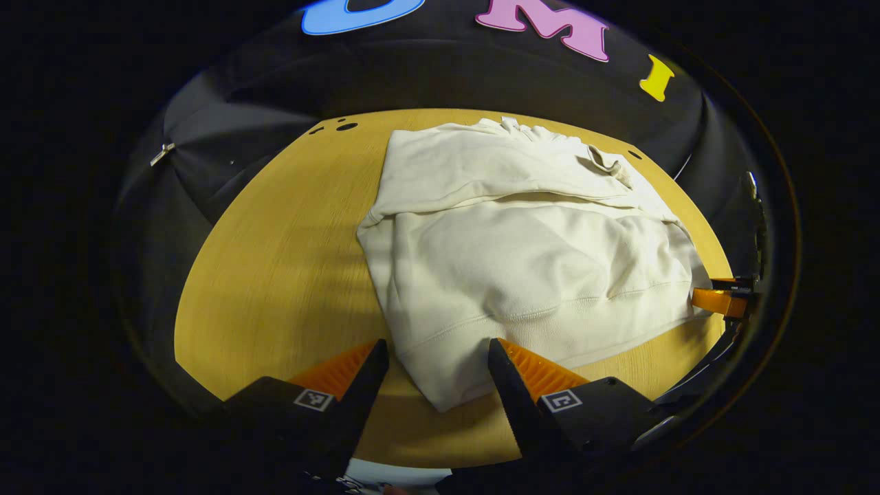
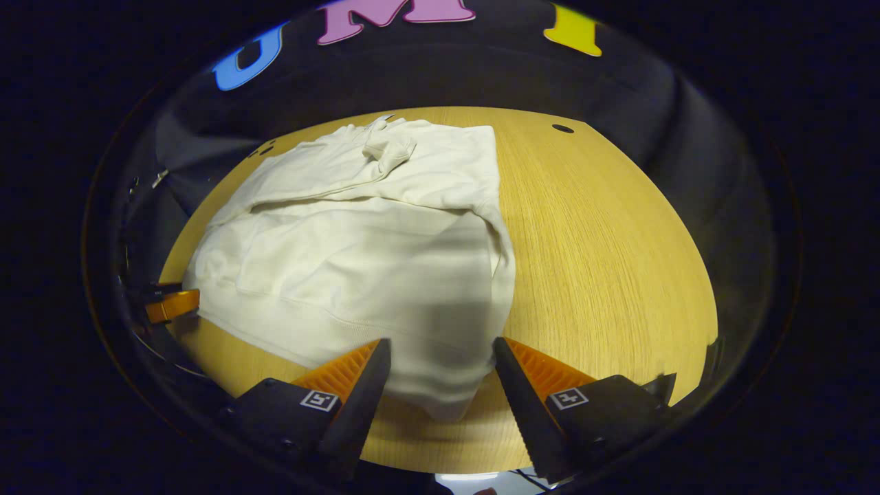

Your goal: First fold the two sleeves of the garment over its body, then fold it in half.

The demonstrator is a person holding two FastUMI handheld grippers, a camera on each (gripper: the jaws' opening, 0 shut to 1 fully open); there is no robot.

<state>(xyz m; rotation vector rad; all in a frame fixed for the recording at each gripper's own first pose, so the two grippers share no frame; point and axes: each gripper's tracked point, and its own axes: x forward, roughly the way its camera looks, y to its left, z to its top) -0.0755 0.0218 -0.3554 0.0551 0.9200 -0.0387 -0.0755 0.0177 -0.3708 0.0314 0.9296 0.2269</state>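
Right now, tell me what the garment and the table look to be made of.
Garment: a cream knit, probably cotton fleece like a sweatshirt; matte, soft creases, ribbed hem band.
Table: pale wood or wood-look laminate; fine straight grain lines, smooth with a slight sheen. The frames cannot settle which.

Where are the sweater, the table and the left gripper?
sweater point(image 1: 536, 268), left gripper view, middle of its body.
table point(image 2: 605, 261), right gripper view, bare wood right of the sweater.
left gripper point(image 1: 438, 357), left gripper view, midway between its fingertips.

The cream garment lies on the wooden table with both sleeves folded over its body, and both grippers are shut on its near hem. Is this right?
Not quite: both grippers are open. The left gripper and right gripper each straddle a near corner of the garment on the table, as each gripper's own view shows.
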